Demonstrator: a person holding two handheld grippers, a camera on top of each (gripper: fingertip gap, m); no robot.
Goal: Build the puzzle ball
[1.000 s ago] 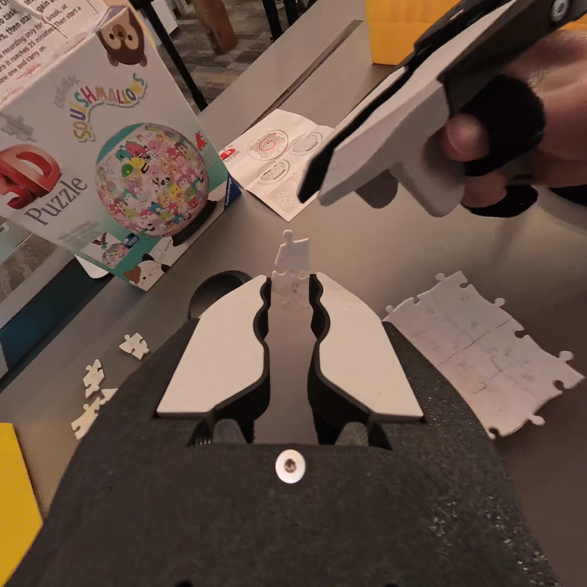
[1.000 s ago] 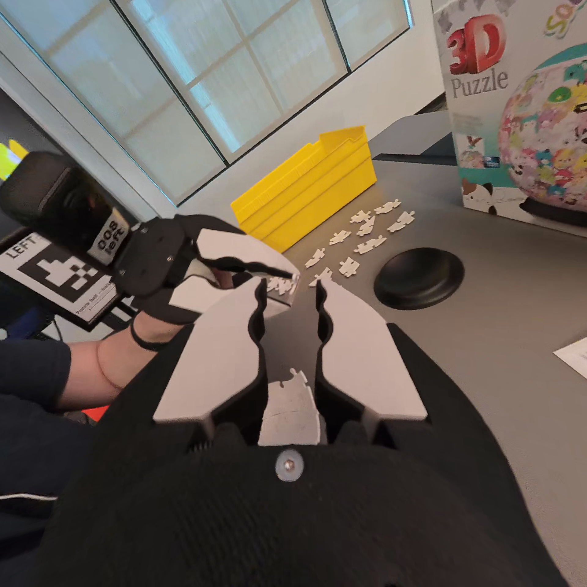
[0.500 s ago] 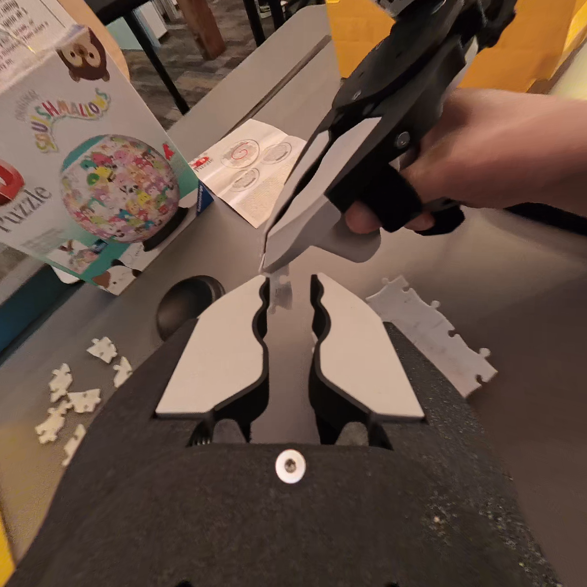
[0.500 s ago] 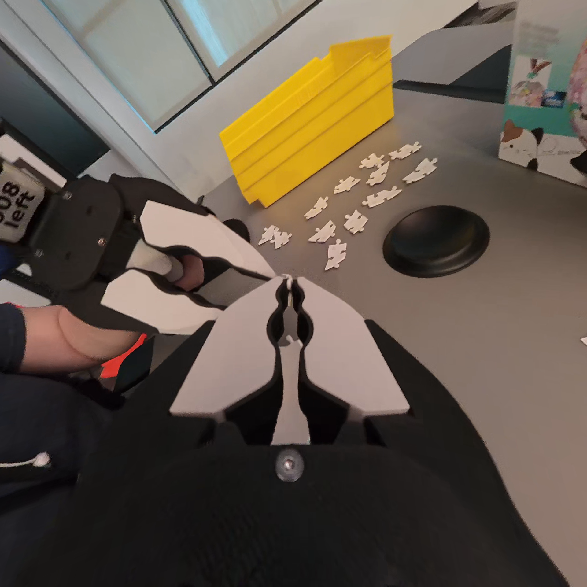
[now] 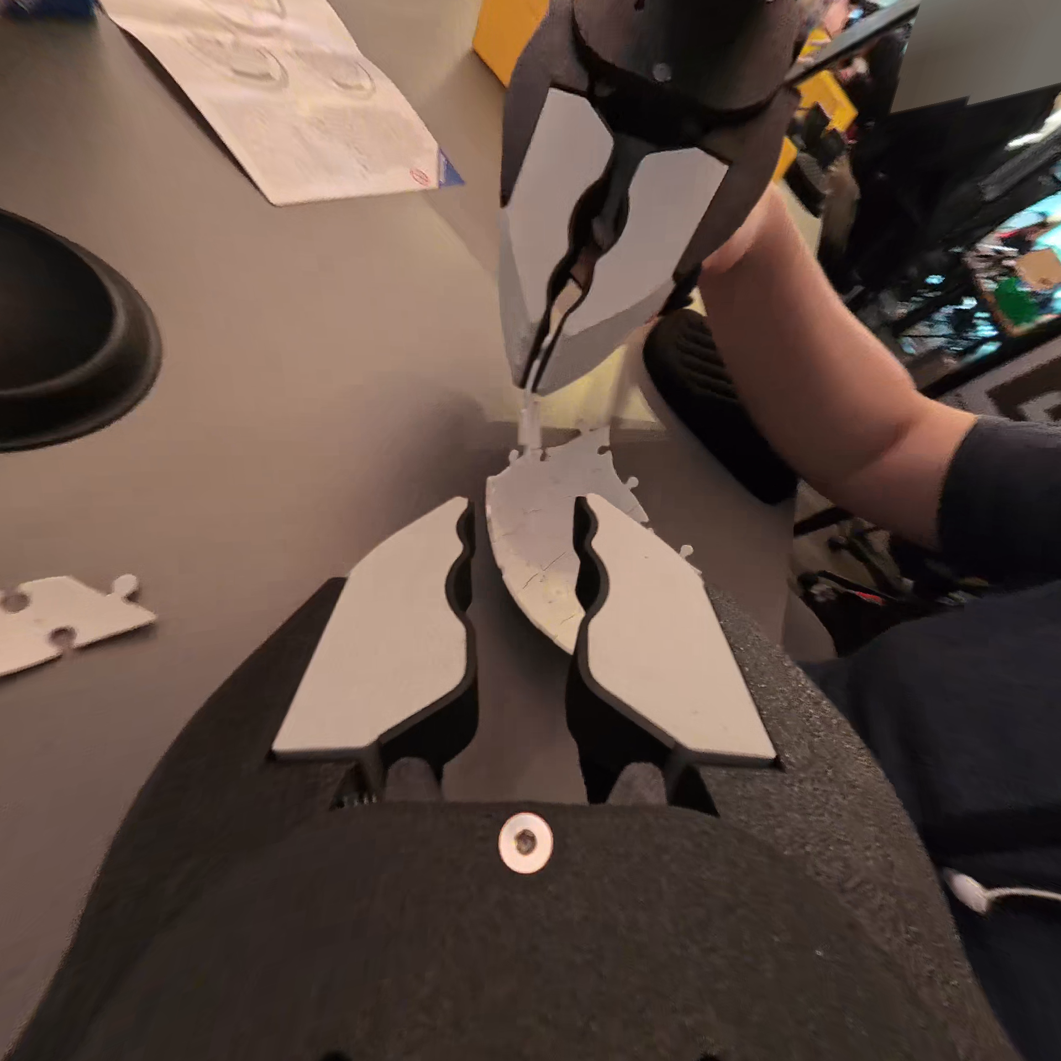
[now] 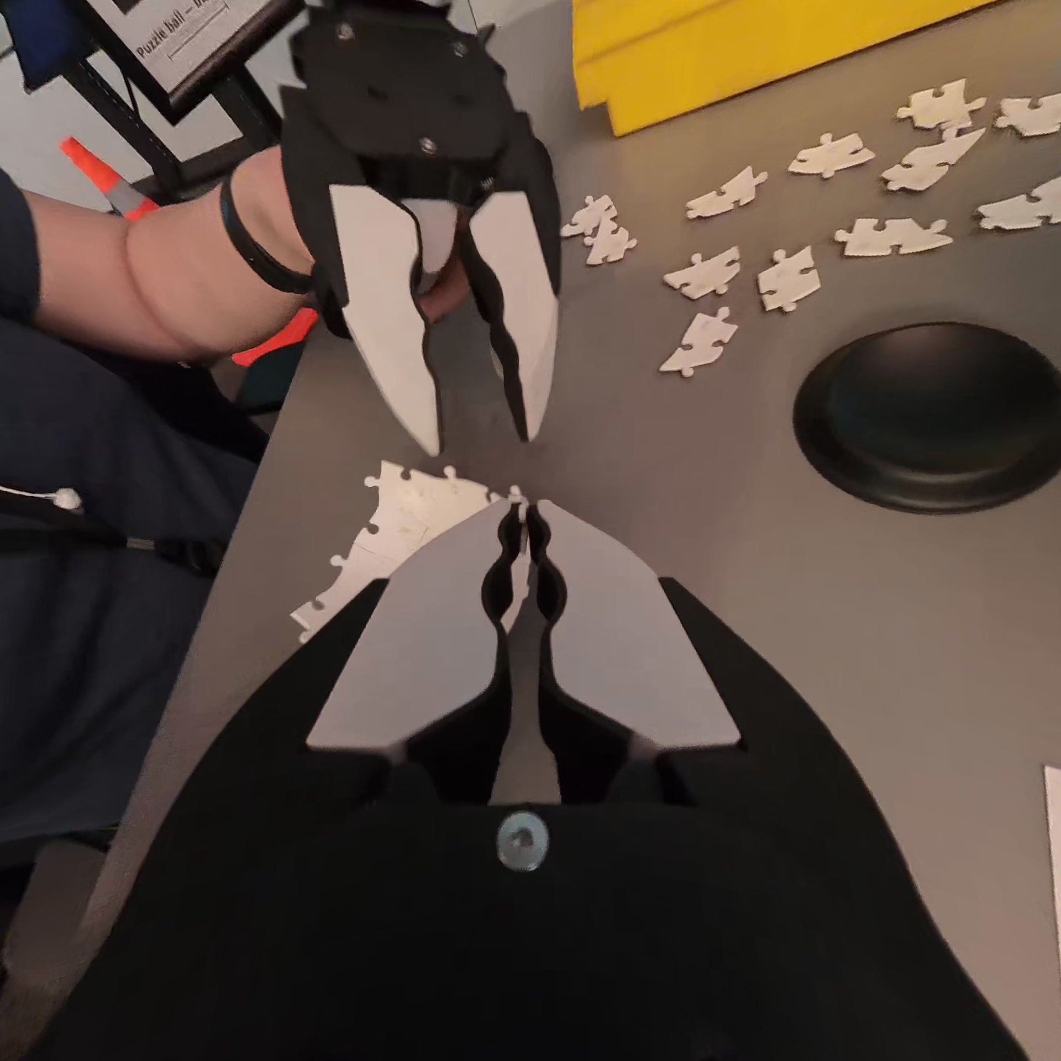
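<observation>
My right gripper [image 6: 521,508] is shut on a small white puzzle piece [image 5: 528,426] and holds it edge-on, touching or just above the far edge of a curved white panel of joined pieces [image 6: 413,517]. The panel lies on the grey table near its front edge. In the left wrist view the right gripper [image 5: 531,386] comes down from above, with the panel [image 5: 534,534] below it. My left gripper [image 5: 523,505] is open and empty. It faces the right gripper over the panel, and in the right wrist view it [image 6: 479,442] hovers just beyond the panel.
Several loose white pieces [image 6: 781,278] lie by a yellow bin [image 6: 746,46]. A black round stand [image 6: 930,413] sits to the right. A folded paper sheet [image 5: 298,103] and a few joined pieces [image 5: 57,620] lie on the table. The person's arms and lap are at the table edge [image 6: 252,517]. One gripper's finger ends stand about 4 cm off the other's.
The left gripper held the small piece; the right gripper shut on it and the left let go. Both grippers then moved down to the joined panel near the table edge.
</observation>
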